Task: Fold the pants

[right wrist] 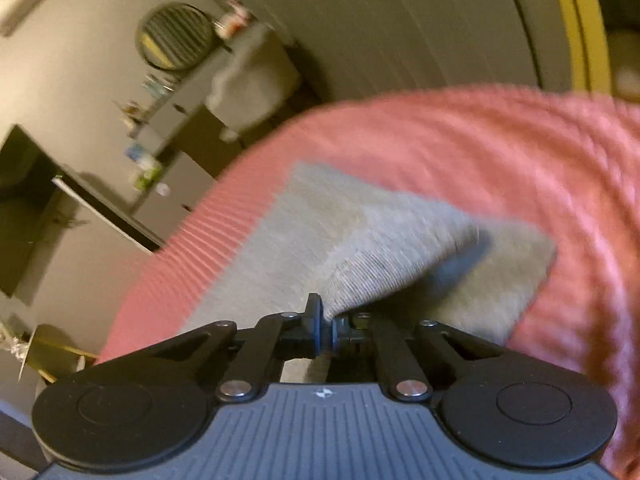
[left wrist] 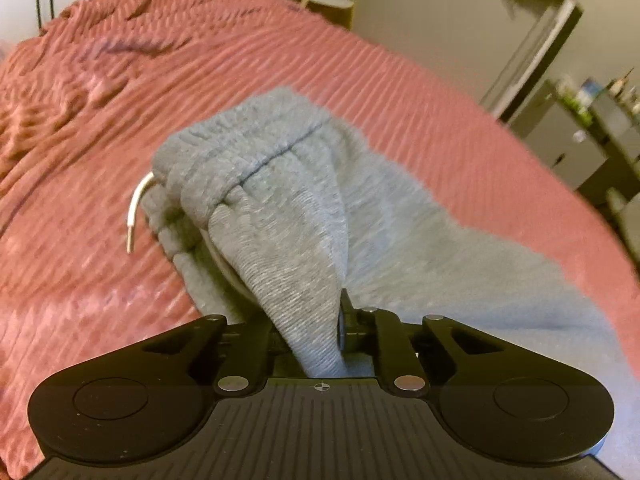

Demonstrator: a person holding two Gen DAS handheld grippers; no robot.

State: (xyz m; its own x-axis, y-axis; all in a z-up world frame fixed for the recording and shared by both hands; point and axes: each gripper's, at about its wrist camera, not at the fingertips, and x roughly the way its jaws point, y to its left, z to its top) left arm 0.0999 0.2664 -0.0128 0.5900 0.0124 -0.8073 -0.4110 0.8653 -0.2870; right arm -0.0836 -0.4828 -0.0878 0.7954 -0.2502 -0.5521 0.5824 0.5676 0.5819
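Grey sweatpants (left wrist: 280,200) lie on a pink ribbed bedspread (left wrist: 120,120). In the left wrist view their gathered waistband is lifted off the bed, with a white drawstring (left wrist: 136,208) hanging at its left. My left gripper (left wrist: 316,328) is shut on a fold of this waist fabric. In the right wrist view the pants (right wrist: 360,248) lie flatter, with one corner pulled up toward the camera. My right gripper (right wrist: 326,326) is shut on that raised grey corner.
The bedspread (right wrist: 480,160) falls away at the bed's edge on the left of the right wrist view. Beyond it stand a grey cabinet (right wrist: 180,168) with small items, a round mirror (right wrist: 176,36) and a dark screen (right wrist: 24,200).
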